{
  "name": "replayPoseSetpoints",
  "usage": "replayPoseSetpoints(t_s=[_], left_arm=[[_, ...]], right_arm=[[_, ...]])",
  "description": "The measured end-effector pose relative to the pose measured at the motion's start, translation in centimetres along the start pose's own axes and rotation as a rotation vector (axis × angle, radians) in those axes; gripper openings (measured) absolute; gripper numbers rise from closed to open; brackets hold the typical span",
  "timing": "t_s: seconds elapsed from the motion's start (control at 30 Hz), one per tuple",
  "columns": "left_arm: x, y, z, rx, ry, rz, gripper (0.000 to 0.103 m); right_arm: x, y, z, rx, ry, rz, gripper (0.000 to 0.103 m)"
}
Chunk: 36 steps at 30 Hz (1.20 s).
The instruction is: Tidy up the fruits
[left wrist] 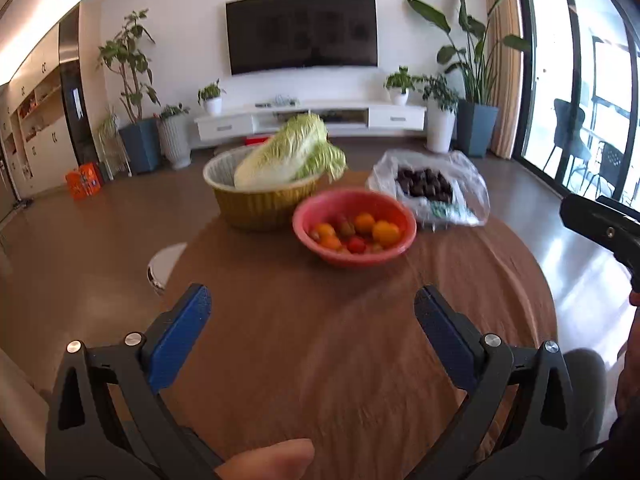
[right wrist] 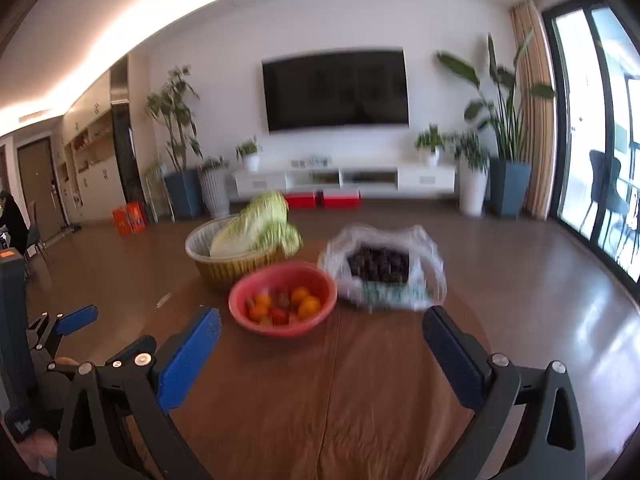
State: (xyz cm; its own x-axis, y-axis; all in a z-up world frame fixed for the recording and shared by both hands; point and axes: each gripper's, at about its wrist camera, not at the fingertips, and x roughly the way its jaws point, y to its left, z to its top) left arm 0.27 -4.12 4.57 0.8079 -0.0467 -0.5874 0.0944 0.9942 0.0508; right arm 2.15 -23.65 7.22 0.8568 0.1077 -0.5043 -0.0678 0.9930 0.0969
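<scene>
Both gripper jaws we hold wide apart, left gripper (left wrist: 312,300) and right gripper (right wrist: 320,322) empty, above the surface (left wrist: 340,360) near the red bowl (left wrist: 354,258).

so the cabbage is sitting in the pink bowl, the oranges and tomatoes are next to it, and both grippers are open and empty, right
Not quite. The cabbage sits in the yellow woven basket, not the pink bowl; the left wrist view shows this clearly. The pink bowl holds the oranges and tomatoes. The rest stands: the left gripper and right gripper are both open and empty.
</scene>
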Motion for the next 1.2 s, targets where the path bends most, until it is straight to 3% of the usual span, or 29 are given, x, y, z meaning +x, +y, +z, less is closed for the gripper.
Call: replayPoseSetpoints(t_s=[0.3,0.67,1.2], left_arm=[[3.6,-0.2,-1.9,-0.029,0.080,0.009,0.103],[6.6,0.8,-2.6,-0.059,0.152,0.027,0.103],[8.0,1.2,-3.0,-0.067,0.186,0.013,0.103]], right_arm=[[3.9,-1.6,-2.8,0.107,0.197,-0.007,0.103],[5.2,0.9,-4.4,0.017,0.196,-0.060,0.103],[6.0,1.3,-4.7,0.004,0.219,-0.070,0.103]])
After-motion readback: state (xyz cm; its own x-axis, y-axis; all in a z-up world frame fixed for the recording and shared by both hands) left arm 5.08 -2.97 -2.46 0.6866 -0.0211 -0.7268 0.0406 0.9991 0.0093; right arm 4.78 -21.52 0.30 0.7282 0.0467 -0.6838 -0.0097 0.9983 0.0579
